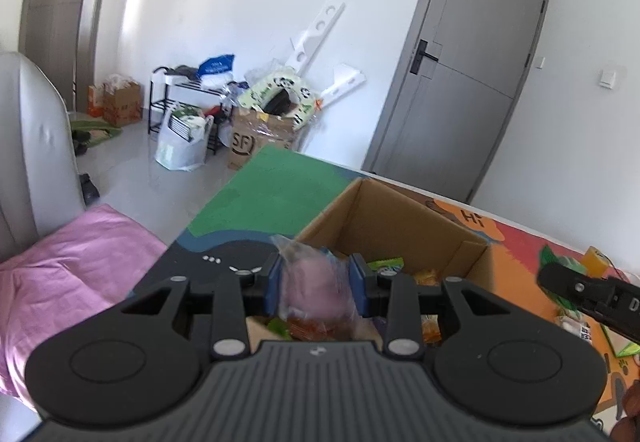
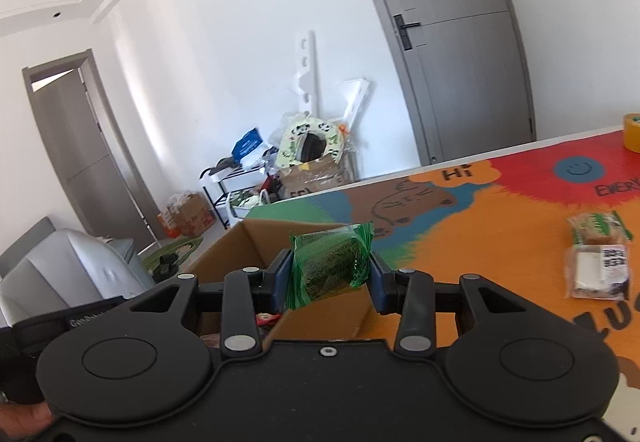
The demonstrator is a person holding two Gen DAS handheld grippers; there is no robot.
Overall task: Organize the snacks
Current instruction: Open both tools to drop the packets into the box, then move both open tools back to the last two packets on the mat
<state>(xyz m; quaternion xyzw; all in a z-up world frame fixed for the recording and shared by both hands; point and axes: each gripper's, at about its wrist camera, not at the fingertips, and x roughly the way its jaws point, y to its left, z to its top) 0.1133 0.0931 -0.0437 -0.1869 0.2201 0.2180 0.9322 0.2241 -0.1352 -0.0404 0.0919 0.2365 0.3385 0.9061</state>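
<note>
I see a bright, daylit room, light washing the wall (image 1: pixel 224 1) left of the door (image 1: pixel 460 73). Fisheye bends door edges. The pink snack (image 1: pixel 316 282) is blurred; corners vignette dark.

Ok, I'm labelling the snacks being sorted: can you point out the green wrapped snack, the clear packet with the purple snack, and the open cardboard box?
Green foil-wrapped snack (image 2: pixel 330 266): right wrist view, wrapper's middle.
Clear packet with purple snack (image 1: pixel 316 282): left wrist view, purple centre.
Open brown cardboard box (image 1: pixel 394 219): left wrist view, inner far wall.
</note>
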